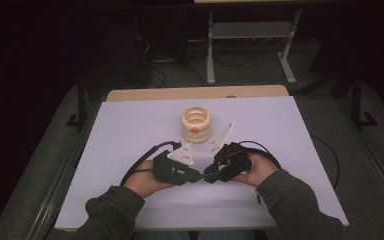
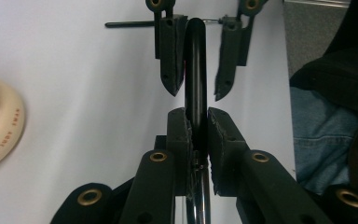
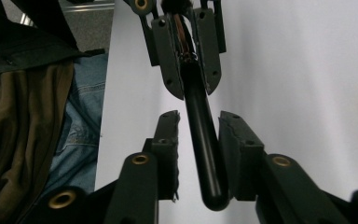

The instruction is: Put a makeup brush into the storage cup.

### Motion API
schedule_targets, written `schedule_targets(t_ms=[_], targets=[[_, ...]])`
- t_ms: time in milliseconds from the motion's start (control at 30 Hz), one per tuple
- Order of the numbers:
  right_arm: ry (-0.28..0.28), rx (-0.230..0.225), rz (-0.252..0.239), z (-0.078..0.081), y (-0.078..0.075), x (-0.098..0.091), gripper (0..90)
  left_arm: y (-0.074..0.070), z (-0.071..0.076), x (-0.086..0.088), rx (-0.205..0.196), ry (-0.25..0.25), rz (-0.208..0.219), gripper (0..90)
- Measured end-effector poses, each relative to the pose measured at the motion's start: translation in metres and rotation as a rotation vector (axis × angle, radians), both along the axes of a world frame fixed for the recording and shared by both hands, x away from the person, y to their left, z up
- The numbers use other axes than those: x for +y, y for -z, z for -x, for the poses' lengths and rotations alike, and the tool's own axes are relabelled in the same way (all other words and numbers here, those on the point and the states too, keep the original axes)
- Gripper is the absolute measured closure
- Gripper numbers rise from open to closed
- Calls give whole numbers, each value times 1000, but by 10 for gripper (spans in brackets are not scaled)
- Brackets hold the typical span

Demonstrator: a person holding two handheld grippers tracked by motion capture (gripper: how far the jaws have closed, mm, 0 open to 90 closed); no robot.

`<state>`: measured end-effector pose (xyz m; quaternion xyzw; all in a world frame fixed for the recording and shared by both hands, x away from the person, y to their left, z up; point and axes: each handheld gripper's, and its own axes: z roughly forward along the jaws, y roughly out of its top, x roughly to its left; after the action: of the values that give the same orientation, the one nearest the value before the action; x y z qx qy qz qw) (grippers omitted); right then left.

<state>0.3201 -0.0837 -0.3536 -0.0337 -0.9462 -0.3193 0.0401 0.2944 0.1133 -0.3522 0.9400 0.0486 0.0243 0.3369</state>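
White table (image 1: 130, 200), stacked cream rings (image 1: 196, 125) beyond black-handled tool (image 3: 205, 154).

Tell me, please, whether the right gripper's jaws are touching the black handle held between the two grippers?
Apart. In the right gripper view, pale table shows on both sides of the black handle between it and the right gripper pads.

Small red lettering runs along the rim of the cream ring (image 2: 2, 135) at the left edge of the left gripper view, but the letters are too small and tilted to read. In the high view, the ring stack (image 1: 196, 125) bears an orange mark, likewise unreadable. No other text can be read.
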Motion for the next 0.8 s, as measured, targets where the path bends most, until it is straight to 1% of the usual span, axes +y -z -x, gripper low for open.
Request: schedule_targets(t_ms=[33, 67, 167, 233, 267, 300, 367, 400, 433, 467, 500, 533, 600, 633, 700, 733, 800], targets=[[-7, 8, 0, 0, 1, 0, 732, 1, 1, -1, 3, 5, -4, 798], [-17, 15, 6, -1, 2, -1, 745, 1, 2, -2, -6, 18, -12, 798], [-53, 33, 8, -1, 6, -1, 774, 4, 3, -4, 0, 43, -17, 797], [-64, 35, 8, 0, 8, -3, 782, 5, 3, -4, 1, 46, -16, 793], [-58, 40, 2, 1, 8, -4, 783, 6, 3, -4, 6, 45, -8, 784], [-49, 48, -2, 1, 9, -5, 783, 5, 2, -4, 3, 43, -12, 773], [-49, 37, -5, 1, 10, -8, 783, 7, 0, -2, 21, 26, -21, 674], [-42, 46, -7, 2, 10, -10, 784, 8, 0, -1, 22, 26, -28, 665], [-39, 45, -12, 3, 11, -13, 784, 9, 0, 0, 24, 23, -27, 654], [-34, 44, -21, 3, 10, -15, 784, 10, -1, 1, 35, 16, -20, 637], [-24, 49, -28, 4, 10, -17, 784, 10, -2, 3, 40, 18, -25, 628], [-20, 47, -26, 4, 10, -20, 784, 11, -2, 4, 45, 18, -22, 626], [-12, 37, -44, 5, 10, -23, 784, 13, -3, 5, 52, 17, -28, 609], [-9, 28, -52, 7, 10, -24, 784, 13, -2, 5, 52, 21, -31, 616], [-16, 16, -59, 8, 10, -24, 783, 14, -2, 5, 53, 25, -29, 672], [-17, 19, -57, 9, 11, -24, 784, 14, 0, 5, 55, 45, -32, 758], [-23, 22, -53, 9, 12, -23, 781, 14, 1, 4, 40, 55, -51, 765]])
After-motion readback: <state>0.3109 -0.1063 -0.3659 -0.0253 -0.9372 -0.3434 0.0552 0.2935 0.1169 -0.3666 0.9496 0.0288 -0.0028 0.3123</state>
